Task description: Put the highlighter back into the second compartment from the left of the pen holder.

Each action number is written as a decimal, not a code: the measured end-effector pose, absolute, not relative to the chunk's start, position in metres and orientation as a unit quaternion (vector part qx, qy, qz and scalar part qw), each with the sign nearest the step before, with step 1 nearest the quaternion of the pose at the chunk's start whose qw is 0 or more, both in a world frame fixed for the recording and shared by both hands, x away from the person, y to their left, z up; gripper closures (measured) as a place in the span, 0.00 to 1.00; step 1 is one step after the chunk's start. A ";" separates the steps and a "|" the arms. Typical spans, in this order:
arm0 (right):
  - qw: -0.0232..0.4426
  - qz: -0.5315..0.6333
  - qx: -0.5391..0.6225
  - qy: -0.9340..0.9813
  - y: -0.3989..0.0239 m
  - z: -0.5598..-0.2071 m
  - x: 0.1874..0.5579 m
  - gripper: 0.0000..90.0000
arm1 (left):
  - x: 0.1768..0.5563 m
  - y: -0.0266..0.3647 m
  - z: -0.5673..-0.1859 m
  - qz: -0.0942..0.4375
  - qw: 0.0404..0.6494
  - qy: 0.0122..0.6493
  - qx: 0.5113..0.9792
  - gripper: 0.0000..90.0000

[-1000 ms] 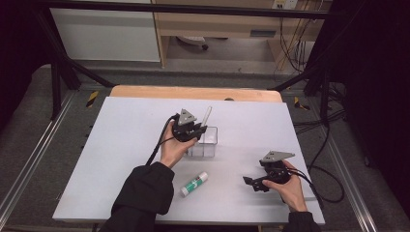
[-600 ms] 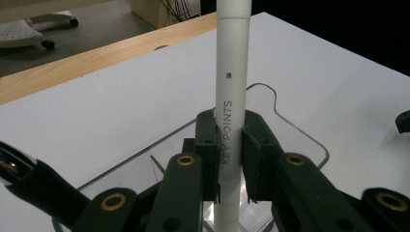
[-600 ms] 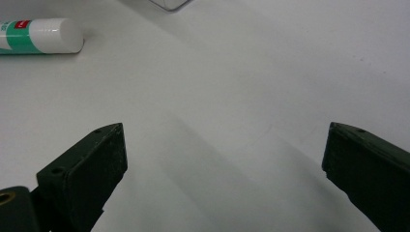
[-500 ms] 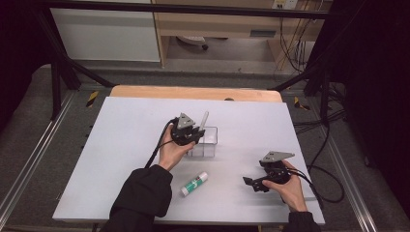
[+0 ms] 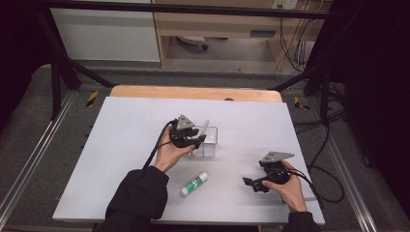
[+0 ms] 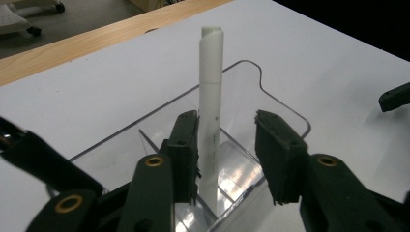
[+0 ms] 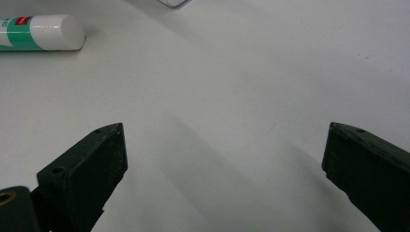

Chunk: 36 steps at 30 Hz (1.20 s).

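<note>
My left tongs (image 6: 226,145) have just spread, releasing the white marker (image 6: 211,96) upright in the clear organizer (image 6: 270,92); right tongs (image 7: 225,159) idle spread. Next I would fetch the glue stick (image 5: 194,184).

White table (image 5: 121,145) on grey floor (image 5: 29,140), dark frame around

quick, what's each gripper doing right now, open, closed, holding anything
Left gripper: open, jaws have just been opening; the white marker stands between them in the clear plastic organizer, released.
Right gripper: open wide, holding nothing.
</note>
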State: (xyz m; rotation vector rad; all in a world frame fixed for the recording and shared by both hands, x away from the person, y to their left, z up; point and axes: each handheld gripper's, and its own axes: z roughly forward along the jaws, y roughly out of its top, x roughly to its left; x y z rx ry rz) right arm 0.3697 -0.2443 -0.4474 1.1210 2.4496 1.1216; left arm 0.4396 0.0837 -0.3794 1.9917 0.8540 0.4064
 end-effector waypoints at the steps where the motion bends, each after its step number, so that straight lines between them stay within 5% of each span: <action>1: 0.111 0.381 0.381 0.835 -0.245 -0.447 0.370 0.03 | 0.438 0.085 -0.377 0.164 0.450 0.345 0.807 0.61; 20: 0.105 0.383 0.381 0.835 -0.243 -0.448 0.368 0.03 | 0.403 0.125 -0.368 0.146 0.423 0.325 0.833 0.28; 36: 0.105 0.382 0.380 0.836 -0.242 -0.448 0.368 0.03 | 0.381 0.140 -0.380 0.135 0.401 0.309 0.852 0.15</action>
